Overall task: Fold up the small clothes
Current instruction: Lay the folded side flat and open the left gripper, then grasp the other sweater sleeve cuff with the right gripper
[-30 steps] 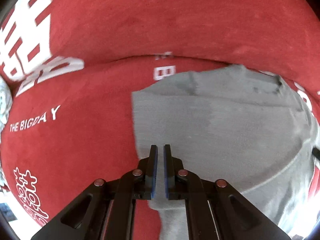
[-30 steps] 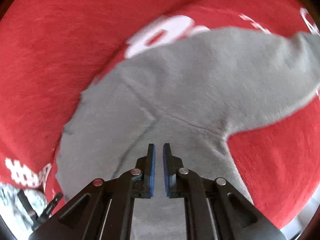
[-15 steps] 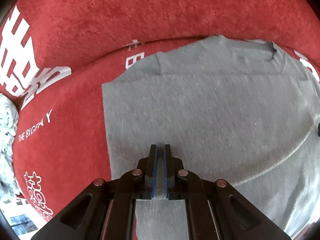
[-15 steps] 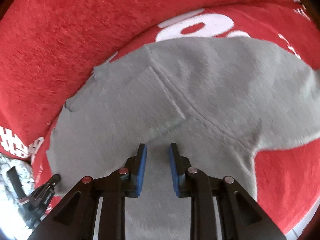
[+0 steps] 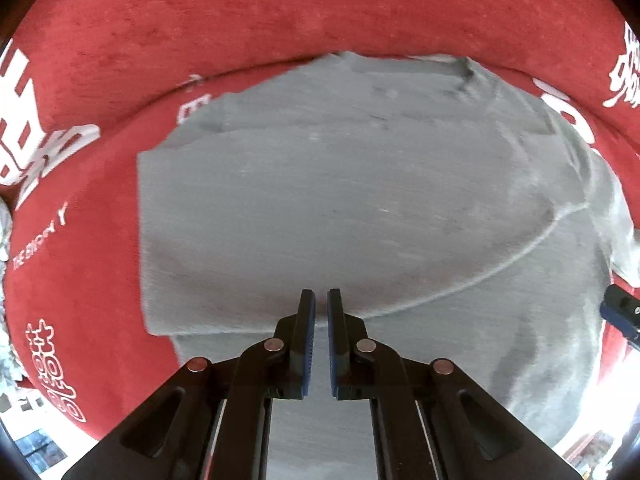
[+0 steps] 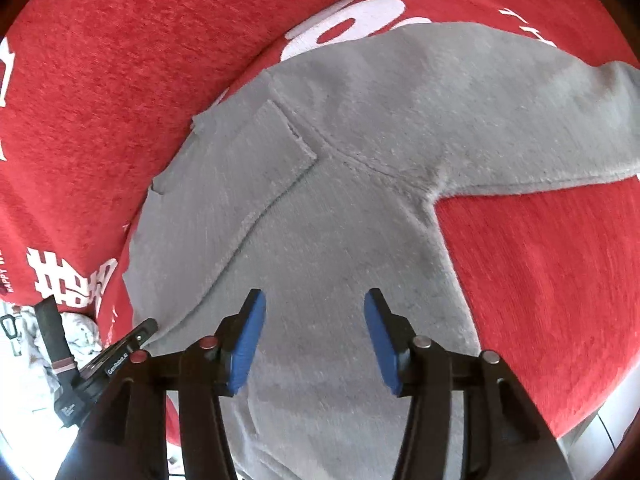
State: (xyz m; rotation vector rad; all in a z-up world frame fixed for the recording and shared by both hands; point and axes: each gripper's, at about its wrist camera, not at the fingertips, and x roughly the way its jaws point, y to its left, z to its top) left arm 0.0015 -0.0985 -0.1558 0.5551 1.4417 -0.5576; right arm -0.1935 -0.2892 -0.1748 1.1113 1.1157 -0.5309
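A small grey long-sleeved top (image 5: 340, 200) lies on a red cloth with white print (image 5: 80, 260). One sleeve is folded across the body; its edge curves over the chest. The other sleeve (image 6: 520, 120) lies stretched out to the right in the right wrist view. My left gripper (image 5: 321, 300) is shut, with a thin slit between the pads, just above the folded part, and holds nothing that I can see. My right gripper (image 6: 314, 304) is open and empty above the top's body (image 6: 320, 240). The right gripper's blue pad (image 5: 616, 316) shows at the right edge of the left wrist view.
The red cloth (image 6: 540, 280) rises into a raised back behind the top. A pale textured fabric (image 6: 80, 328) lies at the cloth's left edge. The left gripper's black body (image 6: 100, 364) shows at lower left of the right wrist view.
My right gripper has opened wide. Both grippers have pulled back, so more of the top shows. The sleeve now lies folded flat over the body.
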